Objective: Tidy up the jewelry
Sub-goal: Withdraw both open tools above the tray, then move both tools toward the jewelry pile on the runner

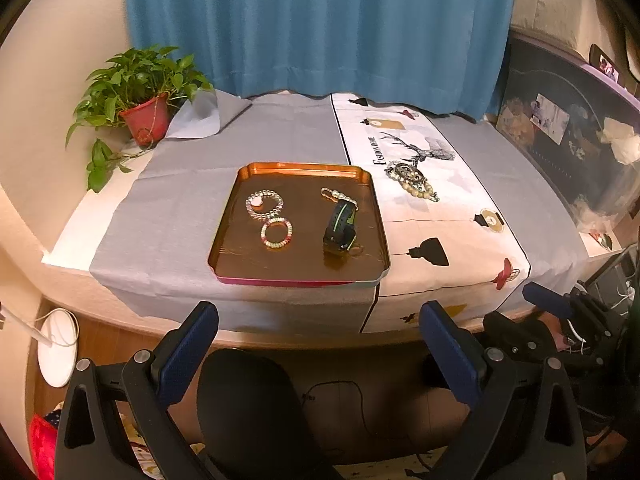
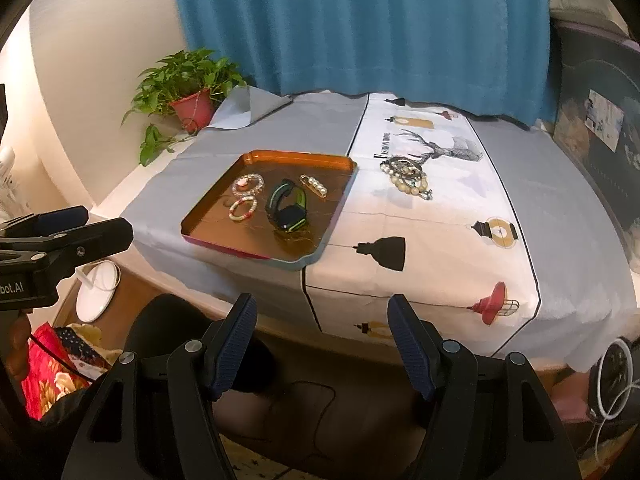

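Blue curtain (image 1: 316, 28) hangs behind a worktop (image 1: 188, 184) spread with grey cloth and a white printed runner (image 1: 436, 220), a potted plant (image 1: 140, 92) at the far left corner. On the copper tray (image 1: 298, 168) lie a clear bead bracelet (image 1: 264, 203), a pink and white bead bracelet (image 1: 276, 233), a pearl clasp (image 1: 334, 194) and a black and green watch (image 1: 340, 226); still off the tray, a tangled heap of bead strands (image 1: 412, 180) sits on the runner just right of it. That heap is probably light, limp and easily snagged, so a pinch across one thick bead strand near its top looks safest, lifted slowly in case loops trail. Both grippers hover off the near edge, holding nothing: the left gripper (image 1: 318, 344) has its jaws spread wide, the right gripper (image 2: 322, 340) moderately wide. Only the right wrist view shows the watch face turned up and the left tool from the side; only the left wrist view shows the dark headboard (image 1: 560, 128) area at right more fully.
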Tool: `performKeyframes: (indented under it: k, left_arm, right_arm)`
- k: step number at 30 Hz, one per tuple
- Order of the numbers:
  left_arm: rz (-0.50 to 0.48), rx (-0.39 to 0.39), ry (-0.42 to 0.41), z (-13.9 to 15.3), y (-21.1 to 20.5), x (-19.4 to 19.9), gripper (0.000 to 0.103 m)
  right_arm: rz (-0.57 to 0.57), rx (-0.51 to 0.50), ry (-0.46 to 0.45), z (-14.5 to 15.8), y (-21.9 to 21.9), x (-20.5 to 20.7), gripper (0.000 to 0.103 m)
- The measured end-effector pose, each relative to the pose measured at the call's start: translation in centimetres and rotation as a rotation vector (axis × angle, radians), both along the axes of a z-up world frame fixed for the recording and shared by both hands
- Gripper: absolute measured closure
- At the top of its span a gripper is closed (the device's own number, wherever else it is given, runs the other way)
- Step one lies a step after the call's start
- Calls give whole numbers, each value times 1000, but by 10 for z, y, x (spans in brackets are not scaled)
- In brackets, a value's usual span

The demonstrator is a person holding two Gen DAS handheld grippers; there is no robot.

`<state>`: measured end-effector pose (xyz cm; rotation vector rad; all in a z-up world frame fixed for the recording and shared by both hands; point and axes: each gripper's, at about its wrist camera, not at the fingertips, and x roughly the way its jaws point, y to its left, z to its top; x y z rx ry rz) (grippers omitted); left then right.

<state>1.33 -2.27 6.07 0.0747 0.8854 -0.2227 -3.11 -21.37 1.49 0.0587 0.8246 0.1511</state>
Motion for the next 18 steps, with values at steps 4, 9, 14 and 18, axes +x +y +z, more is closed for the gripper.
performKeyframes:
  k: [4,9,14,18]
  left_arm:
    - [-12,9,0,0,-6,5,3]
    - [-32,17,13,-3,-20,19,3]
    - [-57,13,29,-7,-37,40,3]
    - [-73,14,48,-12,-53,65,3]
  right_arm:
    - [-21,6,2,-4,-7,4,34]
    - [-53,16,22,-13,-21,13,34]
    - [-103,12,37,-24,-42,28,34]
    - [-158,8,51,-35,-68,49,34]
